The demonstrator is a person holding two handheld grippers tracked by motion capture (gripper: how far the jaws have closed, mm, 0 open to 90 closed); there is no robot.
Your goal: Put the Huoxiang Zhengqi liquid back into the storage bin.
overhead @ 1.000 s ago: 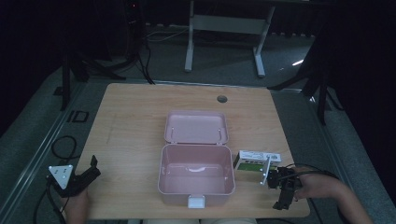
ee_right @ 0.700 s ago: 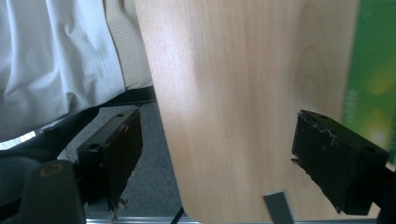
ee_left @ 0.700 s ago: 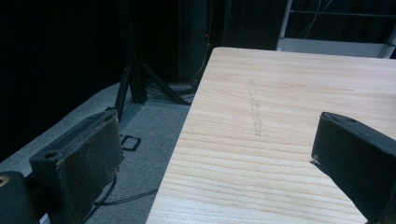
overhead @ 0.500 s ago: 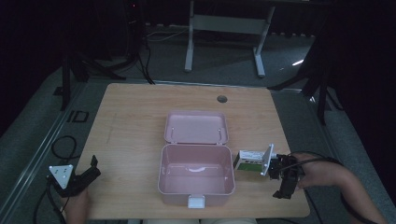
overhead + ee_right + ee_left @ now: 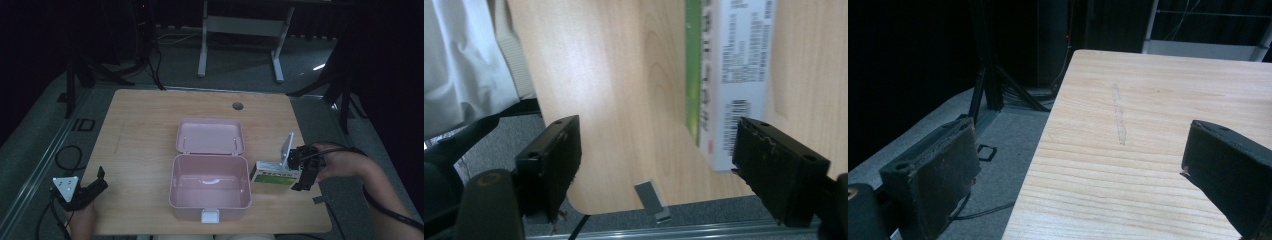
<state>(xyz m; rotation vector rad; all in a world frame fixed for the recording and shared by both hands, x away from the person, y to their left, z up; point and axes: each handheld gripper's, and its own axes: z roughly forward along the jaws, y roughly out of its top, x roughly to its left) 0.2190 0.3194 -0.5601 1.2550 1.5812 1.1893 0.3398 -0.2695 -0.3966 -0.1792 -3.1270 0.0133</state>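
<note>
I count one pink plastic case (image 5: 210, 187) with its lid (image 5: 211, 136) thrown back, one white-and-green carton (image 5: 274, 175), and two grippers, one in each of my hands. My right gripper (image 5: 304, 181) hangs just over the carton's outer end, at the side away from the case; its jaws have just been closing a little, yet in the right gripper view they stand wide apart with nothing pressed between them, the carton (image 5: 729, 75) lying on the wood beyond them, its near end beside one jaw and a bare stretch of board in the gap. The carton lies flat, right beside the case's wall, and whether they touch I cannot tell. The case is empty inside, a white latch (image 5: 210, 215) at its near wall. My left gripper (image 5: 95, 187) rests well away from all of that, at the near corner of the table on its own side, jaws spread and empty, looking along bare boards toward the far edge. The table (image 5: 145, 125) is one pale wooden top with rounded corners and one round cable hole (image 5: 237, 106) near its far edge. Beyond it the room is dark, with grey carpet, black stands, trailing cables and one light metal frame (image 5: 240, 25).
</note>
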